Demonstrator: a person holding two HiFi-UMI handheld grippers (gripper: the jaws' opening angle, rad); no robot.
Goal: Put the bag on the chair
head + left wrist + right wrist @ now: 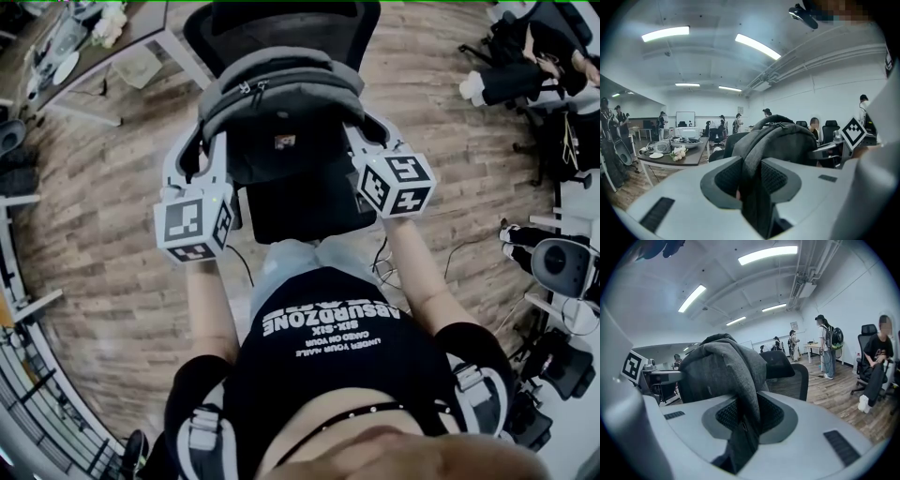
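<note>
The person stands just in front of a black office chair (309,211) and holds a grey bag (281,103) up over its seat, one tong on each side. The left gripper (208,141) is clenched on a fold of the bag's fabric on its left side; in the left gripper view the grey cloth runs down between the two pads (729,176) and is pinched there, with the bag's rounded top (785,140) rising just beyond. The right gripper (361,136) grasps the bag the same way on the right side, and in the right gripper view a grey strap (740,427) is squeezed in the narrow gap between its jaws.

The bag stands upright between the two tongs, its top towards the chair's backrest (281,23) and its front facing the person. It hangs above the far part of the seat; whether its bottom touches the cushion I cannot tell.

Off to the far left stands a dark table (675,159) carrying bowls and white flowers (677,152). The floor (103,244) is wooden planks.
</note>
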